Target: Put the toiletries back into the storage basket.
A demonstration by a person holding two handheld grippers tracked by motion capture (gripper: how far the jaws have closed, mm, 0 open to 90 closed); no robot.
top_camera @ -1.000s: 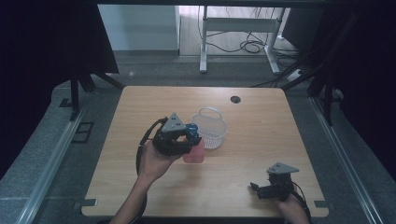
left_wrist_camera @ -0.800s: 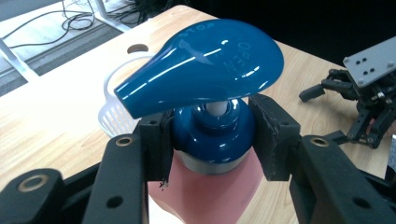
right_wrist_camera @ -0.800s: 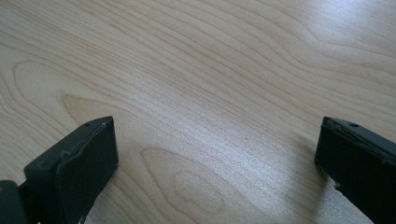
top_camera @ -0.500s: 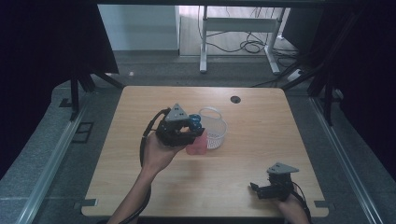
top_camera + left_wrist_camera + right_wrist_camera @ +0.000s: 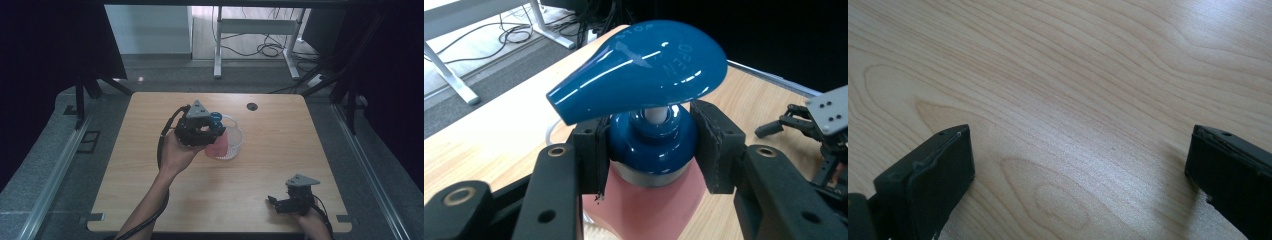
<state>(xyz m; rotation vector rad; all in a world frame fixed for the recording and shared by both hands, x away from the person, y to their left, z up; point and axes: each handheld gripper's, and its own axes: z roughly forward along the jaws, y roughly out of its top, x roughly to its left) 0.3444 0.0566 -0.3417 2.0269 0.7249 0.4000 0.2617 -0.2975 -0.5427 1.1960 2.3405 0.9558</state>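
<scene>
The left gripper (image 5: 651,150) clamps the blue collar of a pink pump bottle (image 5: 644,210), holding it at the near rim of a clear plastic bowl (image 5: 234,144) mid-table. The right gripper (image 5: 1080,175) rests near the table (image 5: 150,175) edge, jaws wide apart, holding nothing.

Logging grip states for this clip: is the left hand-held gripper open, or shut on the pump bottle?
Shut on the bottle. The left hand-held gripper has both pads pressed against the blue collar of the pump bottle.
</scene>
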